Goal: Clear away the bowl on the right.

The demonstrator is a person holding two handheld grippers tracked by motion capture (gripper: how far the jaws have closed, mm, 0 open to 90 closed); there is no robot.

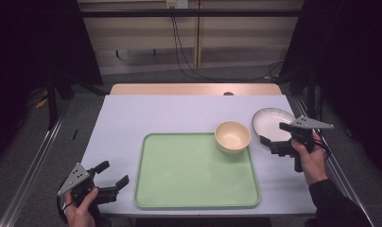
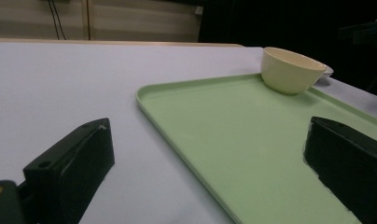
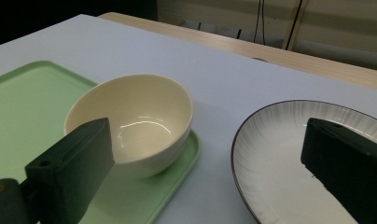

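Note:
A cream bowl [image 1: 232, 136] stands empty in the far right corner of a light green tray [image 1: 189, 184]. To its right, on the table, lies a white plate [image 1: 270, 122] with a dark rim. My right gripper [image 1: 272, 136] hovers open at the plate's near edge, held by a hand. In the right gripper view the bowl [image 3: 135, 122] sits left of centre and the plate [image 3: 294, 158] lies between the jaws at right. My left gripper [image 1: 112, 174] rests open near the table's front left corner, beside the tray [image 2: 252, 144], with the bowl [image 2: 291, 70] far off.
The grey-white table top [image 1: 146, 113] is bare on the left and at the back. A wooden strip [image 1: 194, 89] runs along its far edge. Metal rails [image 1: 33, 165] flank the table, and cables [image 1: 184, 56] hang on the wall behind.

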